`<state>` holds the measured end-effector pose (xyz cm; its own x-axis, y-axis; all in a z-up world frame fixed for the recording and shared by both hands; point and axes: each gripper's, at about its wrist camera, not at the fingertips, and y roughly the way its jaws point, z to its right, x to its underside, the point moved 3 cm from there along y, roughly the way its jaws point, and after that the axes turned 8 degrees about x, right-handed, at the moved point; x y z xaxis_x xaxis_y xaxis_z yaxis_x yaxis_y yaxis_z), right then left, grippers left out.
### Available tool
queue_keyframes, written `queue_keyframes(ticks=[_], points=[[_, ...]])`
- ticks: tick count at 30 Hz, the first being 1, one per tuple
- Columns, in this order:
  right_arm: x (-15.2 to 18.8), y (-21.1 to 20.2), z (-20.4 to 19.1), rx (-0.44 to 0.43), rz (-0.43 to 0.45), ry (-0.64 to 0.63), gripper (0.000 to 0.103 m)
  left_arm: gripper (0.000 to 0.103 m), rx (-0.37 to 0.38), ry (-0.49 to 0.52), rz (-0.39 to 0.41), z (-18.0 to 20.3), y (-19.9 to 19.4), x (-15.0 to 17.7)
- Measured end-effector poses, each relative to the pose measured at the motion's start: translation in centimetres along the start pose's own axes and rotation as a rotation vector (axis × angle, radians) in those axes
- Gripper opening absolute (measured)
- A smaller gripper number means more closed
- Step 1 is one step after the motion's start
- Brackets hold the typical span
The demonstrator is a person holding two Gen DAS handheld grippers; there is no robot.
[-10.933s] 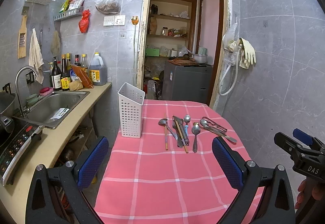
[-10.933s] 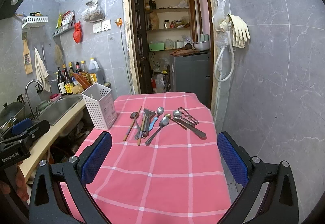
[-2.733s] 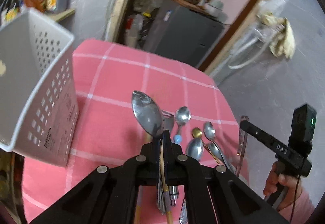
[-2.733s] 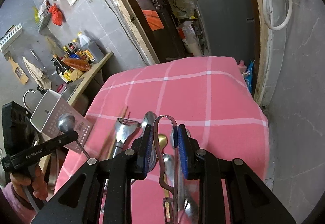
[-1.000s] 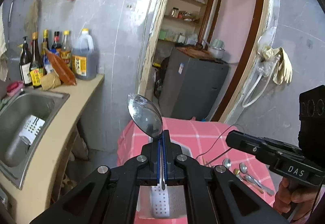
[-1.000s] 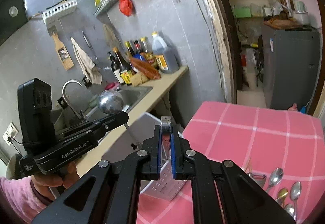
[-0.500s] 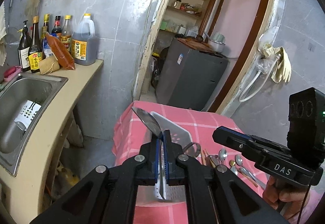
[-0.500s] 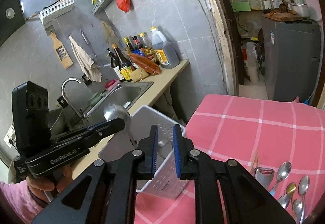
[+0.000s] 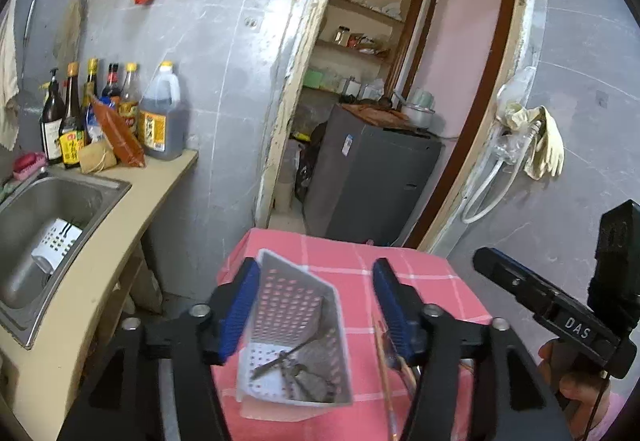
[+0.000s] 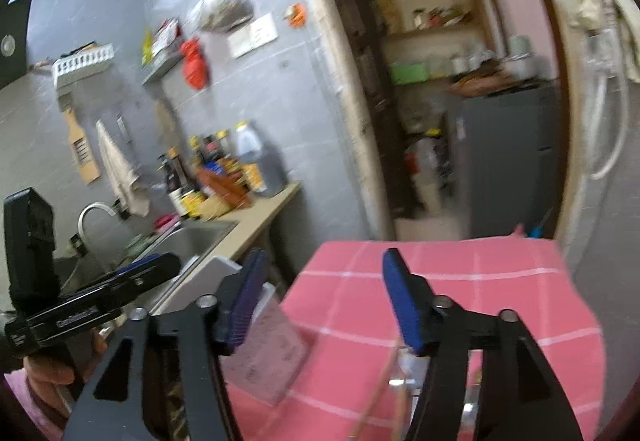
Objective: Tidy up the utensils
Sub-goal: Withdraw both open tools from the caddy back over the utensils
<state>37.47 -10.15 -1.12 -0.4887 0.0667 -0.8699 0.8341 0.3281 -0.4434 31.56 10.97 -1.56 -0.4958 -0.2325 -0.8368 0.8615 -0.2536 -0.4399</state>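
Grippers, 2, left gripper [image 9: 314, 311] and right gripper [image 10: 326, 305] both released above 1 basket [image 9: 294, 325].

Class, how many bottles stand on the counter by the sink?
6: five slim bottles by the orange packet, one big jug right of them. More may be hidden.

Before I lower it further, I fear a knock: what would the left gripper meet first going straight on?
Probably the white basket, between the open left gripper fingers; depth is unclear.
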Motion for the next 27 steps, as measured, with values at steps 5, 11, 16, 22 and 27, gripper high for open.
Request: queue_keyframes(ticks=[5,11,16,22,27], points=[[-0.4,-2.7,3.7,0.083,0.056,0.014,0.080,0.083,0.013,0.045,0.048,3.5,-0.2,0.5],[0.1,-5.8,8.1,0.176,0.099,0.023,0.097,0.096,0.028,0.062,0.068,7.3,0.7,2.1],[1.3,-7.3,11.1,0.225,0.105,0.014,0.102,0.100,0.043,0.064,0.049,9.8,2.0,4.1],[3.1,-7.6,14.0,0.253,0.072,-0.003,0.102,0.100,0.048,0.069,0.010,11.9,3.7,6.8],[4.9,-6.4,16.3,0.251,0.012,0.002,0.102,0.100,0.036,0.061,-0.028,12.3,5.3,9.3]])
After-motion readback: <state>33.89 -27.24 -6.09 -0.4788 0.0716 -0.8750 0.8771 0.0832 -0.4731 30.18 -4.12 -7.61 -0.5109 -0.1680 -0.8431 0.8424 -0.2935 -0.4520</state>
